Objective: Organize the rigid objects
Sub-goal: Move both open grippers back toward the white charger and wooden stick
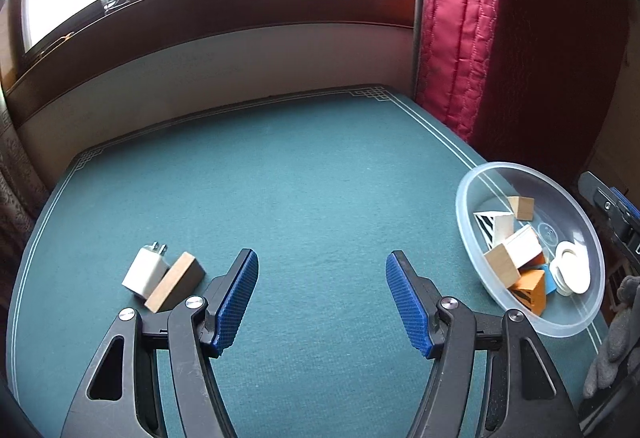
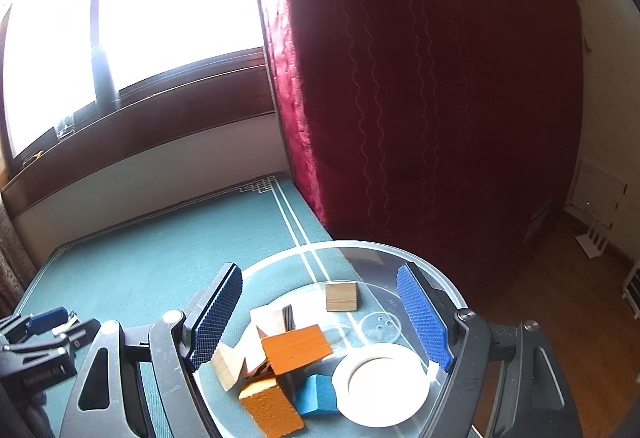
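Most blocks already lie in the clear bowl (image 1: 472,238) at three o'clock, while a white charger (image 1: 145,271) and wooden block (image 1: 174,282) wait on the green surface (image 1: 312,198) at nine o'clock; both the left gripper (image 1: 322,272) and right gripper (image 2: 320,292) have fingers spread, holding nothing.

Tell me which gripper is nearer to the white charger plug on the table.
Left. The left gripper hangs open beside the white charger plug, which lies just off its left finger against a wooden block. The right gripper hangs open over the clear bowl, across the table.
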Action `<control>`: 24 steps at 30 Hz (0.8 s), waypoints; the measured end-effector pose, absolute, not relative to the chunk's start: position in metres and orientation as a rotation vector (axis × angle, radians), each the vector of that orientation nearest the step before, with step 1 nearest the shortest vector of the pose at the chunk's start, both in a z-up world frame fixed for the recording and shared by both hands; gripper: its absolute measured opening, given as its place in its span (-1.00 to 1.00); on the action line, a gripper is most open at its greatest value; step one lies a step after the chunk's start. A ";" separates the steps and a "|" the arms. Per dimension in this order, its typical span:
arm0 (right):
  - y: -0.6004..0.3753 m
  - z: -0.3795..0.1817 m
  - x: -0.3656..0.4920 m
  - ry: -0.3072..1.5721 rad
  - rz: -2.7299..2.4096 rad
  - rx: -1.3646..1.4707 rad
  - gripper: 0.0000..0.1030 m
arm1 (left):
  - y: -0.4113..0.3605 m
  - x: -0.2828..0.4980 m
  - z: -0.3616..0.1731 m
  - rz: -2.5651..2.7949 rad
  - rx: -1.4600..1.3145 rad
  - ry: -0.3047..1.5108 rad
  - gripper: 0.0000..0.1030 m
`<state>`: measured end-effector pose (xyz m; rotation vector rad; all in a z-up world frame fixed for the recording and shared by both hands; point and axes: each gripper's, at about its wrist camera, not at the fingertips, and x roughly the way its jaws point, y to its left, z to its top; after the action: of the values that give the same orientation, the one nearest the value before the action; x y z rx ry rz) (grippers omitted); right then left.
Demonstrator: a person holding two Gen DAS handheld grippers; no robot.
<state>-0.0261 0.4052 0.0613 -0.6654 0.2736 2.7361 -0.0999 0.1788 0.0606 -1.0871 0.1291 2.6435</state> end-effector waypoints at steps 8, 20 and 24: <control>0.383 0.057 -0.026 0.164 2.805 -0.662 0.70 | 0.128 -0.107 0.057 2.744 -1.129 0.065 0.31; 0.363 0.051 -0.027 0.074 2.852 -0.705 0.71 | 0.056 -0.127 0.046 2.885 -1.210 0.001 0.31; 0.355 0.049 -0.025 0.033 2.868 -0.715 0.71 | 0.041 -0.134 0.039 2.901 -1.244 0.002 0.31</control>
<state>-0.0253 0.3553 0.0492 -0.7146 0.0331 2.8681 -0.1335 0.0413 0.0388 -1.2436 0.0018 2.9012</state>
